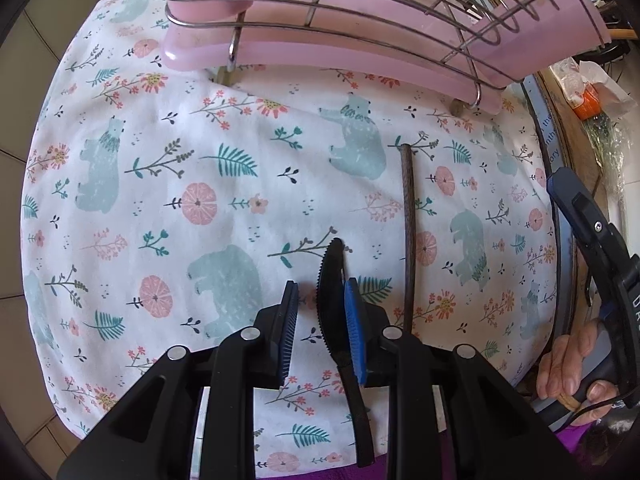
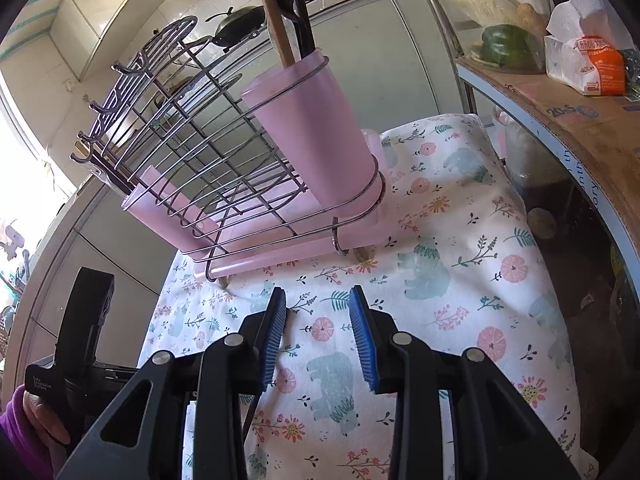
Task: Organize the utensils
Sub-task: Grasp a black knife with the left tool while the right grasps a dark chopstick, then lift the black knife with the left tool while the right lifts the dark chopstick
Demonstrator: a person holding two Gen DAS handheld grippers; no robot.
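Observation:
A black utensil with a serrated edge lies on the floral cloth, its handle running back under my left gripper. The left gripper is open around it. The utensil rests against the right blue pad, and a gap shows to the left pad. A thin brown stick lies just to the right. My right gripper hovers open over the cloth with nothing between its fingers. A pink cup in the wire rack holds a wooden handle and dark utensils.
The wire rack with its pink tray stands along the cloth's far side. The right gripper's body and a hand sit at the right edge. A shelf holds a tissue pack and a green pepper.

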